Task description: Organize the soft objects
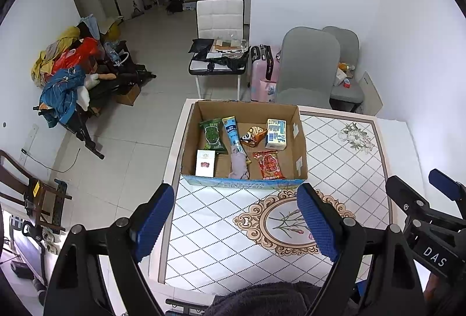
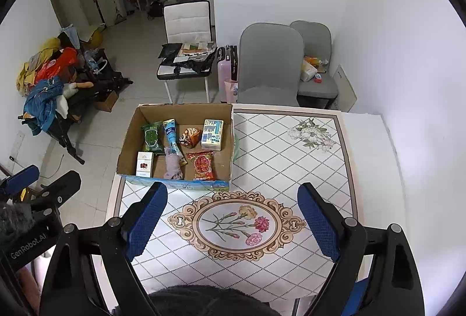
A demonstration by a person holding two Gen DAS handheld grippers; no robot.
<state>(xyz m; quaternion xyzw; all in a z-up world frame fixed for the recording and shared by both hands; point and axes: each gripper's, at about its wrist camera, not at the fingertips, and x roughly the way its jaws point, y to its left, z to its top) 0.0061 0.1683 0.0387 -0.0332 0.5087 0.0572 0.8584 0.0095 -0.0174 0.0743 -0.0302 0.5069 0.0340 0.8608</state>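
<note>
A cardboard box [image 1: 300, 138] [image 2: 128, 141] stands on the table's far left part. Inside lie a green packet [image 1: 212, 136] [image 2: 152, 137], a blue tube-like packet [image 1: 233, 133] [image 2: 170, 132], a lilac cloth [image 1: 239, 166] [image 2: 173, 166], an orange snack bag [image 1: 253, 136] [image 2: 190, 137], a tissue pack [image 1: 276, 133] [image 2: 212, 134], a red packet [image 1: 268, 164] [image 2: 202, 165] and a white carton [image 1: 205, 163] [image 2: 144, 164]. My left gripper [image 1: 237, 224] is open and empty above the table's near left edge. My right gripper [image 2: 233, 221] is open and empty above the flower medallion [image 2: 237, 224].
The table [image 1: 349, 170] [image 2: 291, 164] has a patterned white cloth. Two grey chairs [image 1: 308, 65] [image 2: 271, 59] stand behind it, beside a pink suitcase [image 1: 263, 68] and a white chair [image 1: 218, 33] loaded with items. A pile of clothes [image 1: 67, 74] sits at left.
</note>
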